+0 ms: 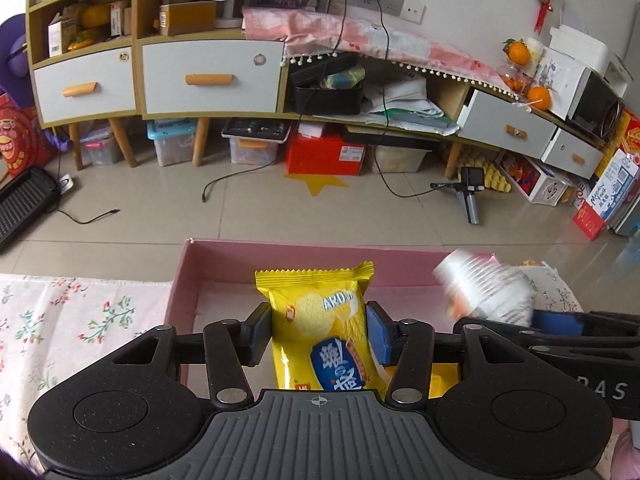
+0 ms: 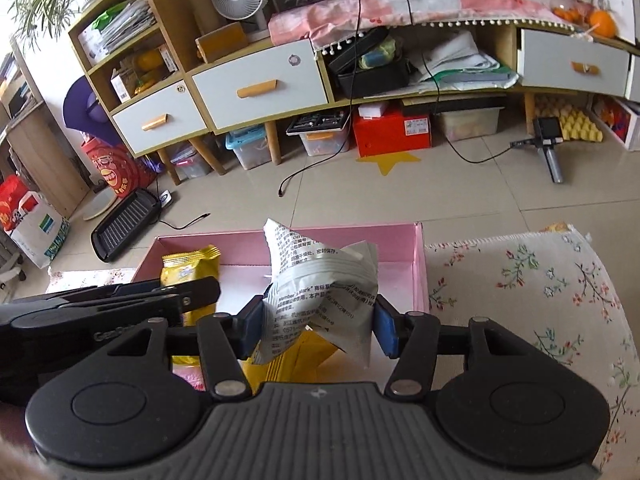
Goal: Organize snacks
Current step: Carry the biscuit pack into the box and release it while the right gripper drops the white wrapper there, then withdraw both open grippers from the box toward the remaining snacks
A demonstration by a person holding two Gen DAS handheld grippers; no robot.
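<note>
While poised above the open pink box (image 1: 280, 245), pinches one snack apiece: in the left gripper (image 1: 318, 330), pads pressed on the sides of a yellow packet (image 1: 320, 320), upright at lower centre of the left view; in the right gripper (image 2: 318, 320), blue pads closed against a crumpled white packet (image 2: 320, 280), centre of the right view. Appears midway through the job, judging by the box: one more yellow packet (image 2: 288, 360) already lying on its floor beneath the jaws, much of the pale bottom bare, both held packets not yet set down. Leaves lowering and releasing the two, plus any snacks out of sight. Shows glossy, pillow-shaped foil with crimped, saw-toothed ends on the yellow packet; thin, creased film covered in small black print on the white one, folded to a peak. Looks like stiff, matte card for the straight-walled box, resting on a floral cloth (image 2: 520, 300) with lace edging.
</note>
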